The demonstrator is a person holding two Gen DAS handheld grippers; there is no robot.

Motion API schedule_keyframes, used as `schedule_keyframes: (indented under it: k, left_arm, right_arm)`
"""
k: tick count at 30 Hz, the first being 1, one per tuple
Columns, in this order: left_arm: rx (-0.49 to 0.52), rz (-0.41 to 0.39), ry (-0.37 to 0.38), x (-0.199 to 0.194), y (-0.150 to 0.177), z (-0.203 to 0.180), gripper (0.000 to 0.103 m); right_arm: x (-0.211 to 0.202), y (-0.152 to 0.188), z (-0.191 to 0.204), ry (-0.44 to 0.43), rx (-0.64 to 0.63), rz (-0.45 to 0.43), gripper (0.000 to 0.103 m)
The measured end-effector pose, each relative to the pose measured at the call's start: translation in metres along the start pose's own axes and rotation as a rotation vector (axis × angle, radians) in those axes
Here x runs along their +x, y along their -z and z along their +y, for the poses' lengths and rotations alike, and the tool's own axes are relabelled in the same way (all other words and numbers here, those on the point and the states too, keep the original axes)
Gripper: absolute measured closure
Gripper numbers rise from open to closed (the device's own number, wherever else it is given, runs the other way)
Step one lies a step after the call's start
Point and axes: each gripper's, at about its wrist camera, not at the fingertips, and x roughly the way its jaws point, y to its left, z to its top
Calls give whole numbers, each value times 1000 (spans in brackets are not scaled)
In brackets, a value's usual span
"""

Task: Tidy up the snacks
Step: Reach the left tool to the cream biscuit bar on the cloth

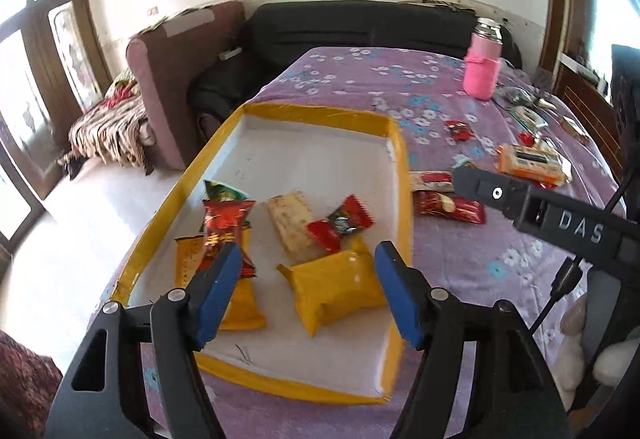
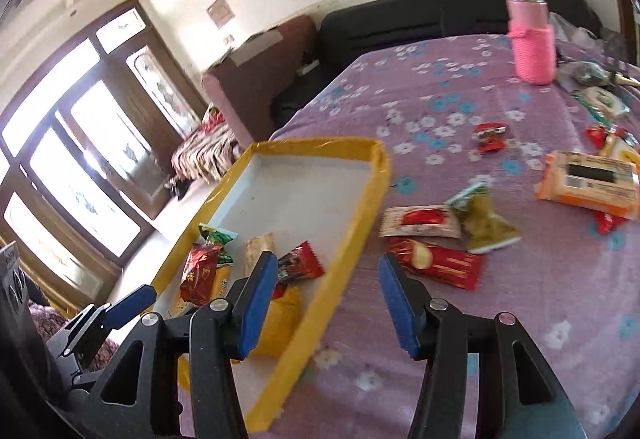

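While both claws hang above the purple flowered bench cloth [image 1: 460, 263], the yellow-rimmed tray [image 1: 394, 143] serves as the landmark for everything else.

Inside the tray, counted from its left rim across, lie six snacks: a green packet [image 1: 222, 190] partly covered by a red packet [image 1: 224, 227], an orange-yellow packet [image 1: 190, 259] under that and partly hidden by a blue pad, a pale biscuit bar [image 1: 290, 219], a small red-and-dark packet [image 1: 340, 225], and a plain yellow packet [image 1: 336, 289] nearest the camera.

The left claw [image 1: 310, 291] stands open over the tray's near half, its pads either side of the yellow packet but not touching it. The right claw [image 2: 328, 303] is also open and empty, straddling the tray's right rim.

Just right of the tray, on the cloth, lie three snacks: a white-and-red packet [image 2: 420, 221], a long red packet [image 2: 440, 267] and a green-yellow packet [image 2: 486, 225]. Further right lie one small red sweet [image 2: 490, 137] and one large orange pack [image 2: 588, 183]. Beyond that, several small red and yellow wrappers are bunched and cut off by the frame edge, so their number cannot be made out.

Far behind the tray, to the right, stands one pink bottle [image 2: 532, 43]; the clutter beside it is too blurred to name.
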Motion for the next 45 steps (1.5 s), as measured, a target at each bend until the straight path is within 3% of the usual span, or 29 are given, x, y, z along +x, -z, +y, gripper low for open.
schedule_keyframes:
  k: [7,9,12,13,14,17,19,23,28,34,39,40,44,45]
  left_arm:
    - [74,-13,12,-15,1,-32,34]
    - [68,-3,58,-17,0,-36,34]
    - [-17,18,225,-21,-4,-31,34]
    - [-57,25,290,-21,-6,-29,31]
    - [-98,30,336,-21,-6,-26,22]
    - [-145,33,368,-19,-3,-32,18]
    - [-130,69,443,-13,-1,-40,18]
    - [-136,116,504,-2,-3,-43,18]
    - [-148,52,431,-12,-12,-22,18]
    - [-178,34,391,-17,-13,-1,18]
    - [-189,32,385,-8,-12,6,18]
    - [-190,37,393,-4,-13,4,18]
    - [-163,67,432,6,-12,-14,18]
    - [-155,71,442,7,-12,-18,18]
  right_arm:
    - [-42,4,-41,31,49,-64,47]
    - [-57,1,-57,54,60,-84,46]
    - [-88,-12,-92,129,92,-147,46]
    - [-97,-18,-103,151,103,-163,46]
    - [-108,-25,-116,184,116,-186,46]
    - [-137,-42,-144,289,123,-241,45]
    - [-149,-51,-159,353,108,-254,42]
    - [-140,-70,-190,459,102,-221,40]
    - [-68,-92,-213,483,64,-57,42]
    - [20,-119,-225,446,73,85,44]
    - [51,-106,-217,379,51,229,51]
    - [50,-98,-209,347,37,250,51]
    - [38,-55,-186,21,95,407,52]
    - [29,-48,-182,-23,89,407,53]
